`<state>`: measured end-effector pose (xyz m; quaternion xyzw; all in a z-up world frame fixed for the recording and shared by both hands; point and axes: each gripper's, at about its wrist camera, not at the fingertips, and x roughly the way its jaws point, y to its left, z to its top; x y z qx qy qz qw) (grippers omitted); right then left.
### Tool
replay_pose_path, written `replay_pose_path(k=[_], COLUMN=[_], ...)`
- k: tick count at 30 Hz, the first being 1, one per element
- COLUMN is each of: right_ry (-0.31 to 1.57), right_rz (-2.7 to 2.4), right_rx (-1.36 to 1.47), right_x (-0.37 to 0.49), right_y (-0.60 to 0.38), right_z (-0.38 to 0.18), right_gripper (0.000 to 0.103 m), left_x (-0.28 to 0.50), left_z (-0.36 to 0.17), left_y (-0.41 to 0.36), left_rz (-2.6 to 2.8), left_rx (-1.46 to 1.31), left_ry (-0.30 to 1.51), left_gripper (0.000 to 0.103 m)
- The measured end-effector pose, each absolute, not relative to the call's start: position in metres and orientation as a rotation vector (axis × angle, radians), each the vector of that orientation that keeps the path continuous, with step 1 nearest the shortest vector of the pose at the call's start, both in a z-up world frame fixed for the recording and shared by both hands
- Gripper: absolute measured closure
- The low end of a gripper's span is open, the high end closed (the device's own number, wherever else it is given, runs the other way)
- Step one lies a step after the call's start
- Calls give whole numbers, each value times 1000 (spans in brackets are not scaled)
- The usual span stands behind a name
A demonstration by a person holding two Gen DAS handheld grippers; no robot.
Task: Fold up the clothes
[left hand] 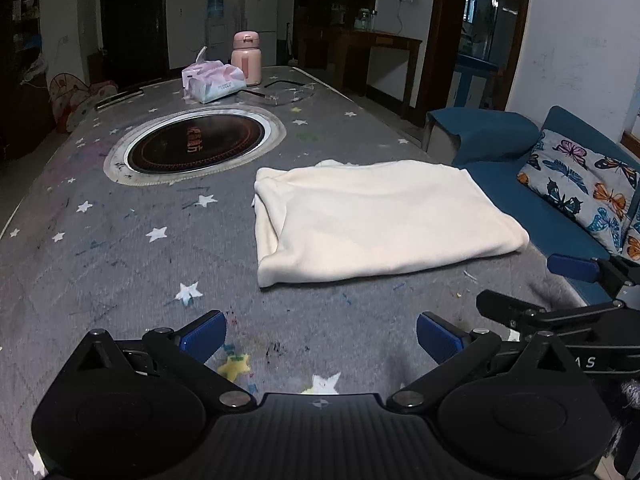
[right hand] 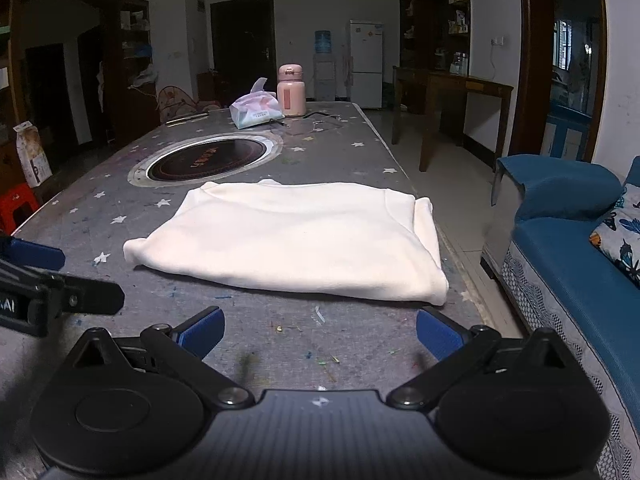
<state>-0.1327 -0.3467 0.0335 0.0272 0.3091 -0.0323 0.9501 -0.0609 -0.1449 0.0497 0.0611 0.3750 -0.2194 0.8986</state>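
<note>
Left wrist view: a grey star-printed table cover (left hand: 120, 240) is recorded, with a round black inset cooktop (left hand: 196, 142), a pink lidded flask (left hand: 246, 58), a white tissue pack (left hand: 214, 80) and clear-framed glasses (left hand: 286, 92) listed at the far end. Nothing is placed between the tools and the garment. A butterfly-print cushion (left hand: 580, 184) on a blue sofa (left hand: 500, 148) is shown fully here; a red plastic stool (right hand: 18, 200) and a wooden side table (right hand: 452, 92) are better shown in the right wrist view. The folded cream sweater (left hand: 380, 220) is laid flat near the table's right edge, ahead of both tools, untouched. The left gripper (left hand: 320, 338) and right gripper (right hand: 320, 334) are spread wide, empty.
</note>
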Motion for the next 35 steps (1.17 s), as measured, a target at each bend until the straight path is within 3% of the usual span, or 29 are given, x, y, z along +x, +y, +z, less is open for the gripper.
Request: replay_pose_path(k=[35], right_ry=[622], right_rz=[-74], right_rx=[44], right_x=[-155], right_y=[-333], right_z=[32], right_gripper=[0], left_x=[-86], left_z=[53], left_y=[-149], left_rz=[-476], left_rx=[118], left_ry=[759], left_gripper=[0])
